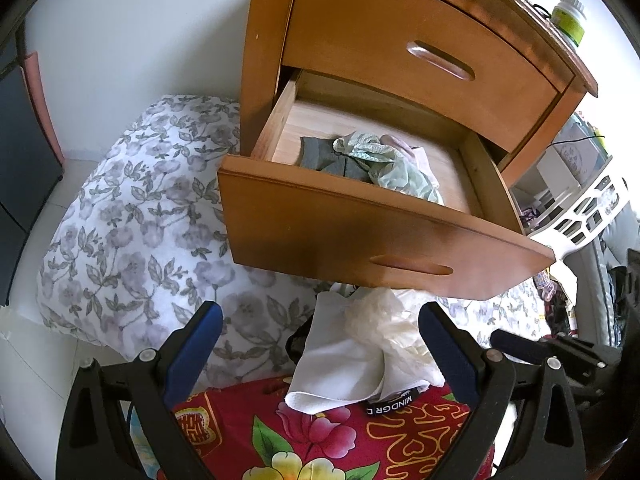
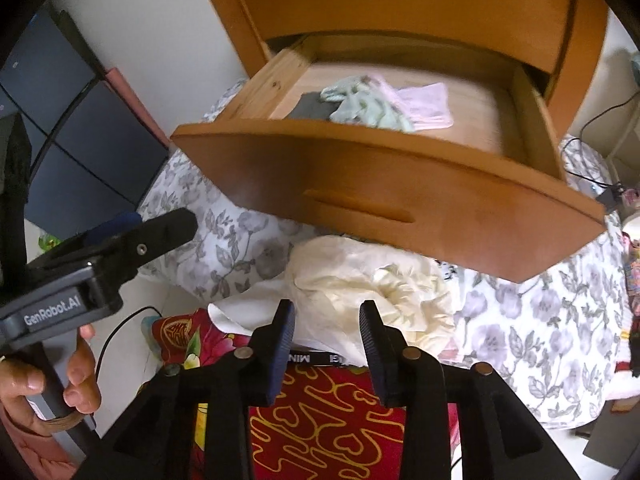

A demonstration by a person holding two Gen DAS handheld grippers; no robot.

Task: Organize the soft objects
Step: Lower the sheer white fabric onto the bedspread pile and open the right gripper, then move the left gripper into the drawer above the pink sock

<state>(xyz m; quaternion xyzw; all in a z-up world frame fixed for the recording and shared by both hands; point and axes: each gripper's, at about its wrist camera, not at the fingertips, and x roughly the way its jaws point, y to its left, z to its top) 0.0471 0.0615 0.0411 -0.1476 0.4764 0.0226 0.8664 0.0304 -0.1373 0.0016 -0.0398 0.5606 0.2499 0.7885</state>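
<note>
The lower drawer (image 1: 384, 240) of a wooden nightstand stands pulled out. Inside lie a grey cloth (image 1: 324, 156), a pale green patterned cloth (image 1: 380, 160) and a pink cloth (image 2: 424, 104). Below the drawer front, a white cloth (image 1: 340, 356) and a crumpled cream cloth (image 2: 360, 280) rest on a red floral blanket (image 2: 328, 420), with a black lettered band (image 2: 316, 358) at their edge. My left gripper (image 1: 320, 312) is wide open above the white cloth, holding nothing. My right gripper (image 2: 327, 308) hovers over the cream cloth with its jaws partly apart, the pads clear of the fabric.
A grey floral quilt (image 1: 132, 220) covers the bed around the pile. The closed upper drawer (image 1: 420, 52) sits above the open one. A green-labelled bottle (image 1: 568, 16) stands on the nightstand top, a white basket (image 1: 580, 208) to its right. A hand (image 2: 80, 372) holds the left gripper's handle.
</note>
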